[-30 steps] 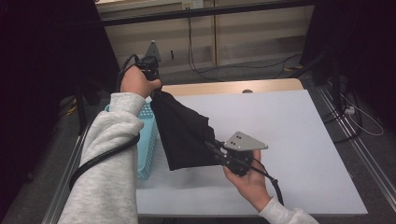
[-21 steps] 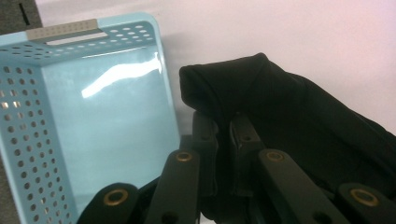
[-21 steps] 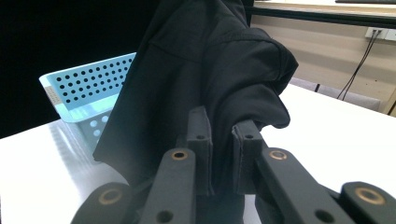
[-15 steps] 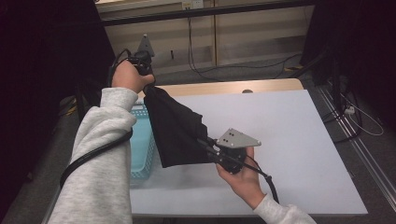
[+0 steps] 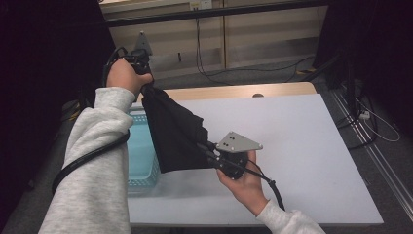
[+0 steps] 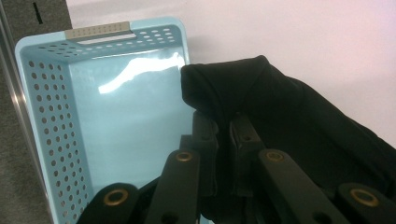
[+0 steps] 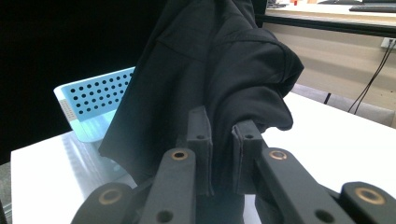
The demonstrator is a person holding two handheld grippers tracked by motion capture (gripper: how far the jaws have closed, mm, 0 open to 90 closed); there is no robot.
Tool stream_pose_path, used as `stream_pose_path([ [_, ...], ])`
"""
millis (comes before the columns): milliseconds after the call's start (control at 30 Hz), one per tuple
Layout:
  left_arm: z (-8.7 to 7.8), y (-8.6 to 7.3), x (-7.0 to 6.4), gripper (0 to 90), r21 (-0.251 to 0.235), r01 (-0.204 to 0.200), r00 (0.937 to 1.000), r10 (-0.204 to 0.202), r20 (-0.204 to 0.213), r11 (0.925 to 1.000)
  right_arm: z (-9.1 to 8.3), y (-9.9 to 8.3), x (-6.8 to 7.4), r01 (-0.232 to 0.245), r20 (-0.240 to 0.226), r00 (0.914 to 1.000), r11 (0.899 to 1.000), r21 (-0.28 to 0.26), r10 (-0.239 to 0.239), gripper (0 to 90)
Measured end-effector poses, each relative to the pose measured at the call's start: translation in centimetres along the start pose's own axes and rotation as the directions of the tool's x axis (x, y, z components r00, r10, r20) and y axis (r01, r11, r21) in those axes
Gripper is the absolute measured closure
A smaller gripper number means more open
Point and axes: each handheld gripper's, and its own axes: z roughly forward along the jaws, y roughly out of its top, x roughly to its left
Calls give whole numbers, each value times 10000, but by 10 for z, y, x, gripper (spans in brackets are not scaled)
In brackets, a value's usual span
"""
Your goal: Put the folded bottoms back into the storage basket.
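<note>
A black cloth [image 5: 174, 131] hangs stretched in the air between both grippers, above the white table [image 5: 302, 136]. My left gripper [image 5: 145, 82] holds its top corner high at the table's far left, shut on the cloth [image 6: 261, 102] as the left gripper view [image 6: 224, 126] confirms. My right gripper [image 5: 207, 151] grips the lower edge near the table's middle, low over the surface, its jaws shut on a fold of cloth [image 7: 219, 74] in the right gripper view [image 7: 223, 135]. A light blue perforated basket [image 5: 141, 156] sits under the cloth's left side; its inside [image 6: 126, 116] looks bare.
The basket [image 7: 88, 100] stands at the table's left edge. A wooden strip [image 5: 234, 91] runs along the table's far edge. Cables [image 5: 370, 117] lie on the floor to the right. The person's grey sleeve [image 5: 92, 165] covers the near left.
My left gripper has risen and drawn back, lifting the cloth's top corner higher. The right gripper has stayed close to its place, holding the lower edge, so the cloth hangs more stretched.
</note>
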Motion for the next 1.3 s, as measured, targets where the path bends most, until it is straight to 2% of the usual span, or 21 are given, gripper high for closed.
stream_pose_path([
  [400, -3, -2, 17, 837, -78, 266, 9996, -266, 20, 9996, 11, 6, 5, -14, -143, 9999, 10000, -77, 13, 806],
  [433, -4, -2, 19, 838, 32, 188, 9998, -188, 15, 9998, 12, 6, 6, 21, -176, 9998, 10000, -63, -22, 807],
  [500, -5, -2, 21, 838, -69, 305, 9995, -305, 52, 9995, 14, 7, 7, 26, -210, 9998, 10000, -51, -27, 807],
  [633, -8, -2, 27, 838, -21, 261, 9997, -261, -4, 9997, 19, 8, 10, 56, -285, 9996, 10000, -25, -57, 807],
  [833, -7, -3, 34, 838, -101, 438, 9990, -439, -21, 9990, 24, 10, 14, 73, -407, 9991, 9999, -69, -76, 807],
  [967, -5, -4, 43, 838, 11, 585, 9983, -585, -4, 9983, 29, 13, 19, 86, -513, 9986, 9999, -64, -89, 806],
  [1300, -5, -5, 56, 838, 52, 747, 9972, -746, -105, 9972, 40, 17, 24, 34, -714, 9974, 10000, -51, -38, 806],
])
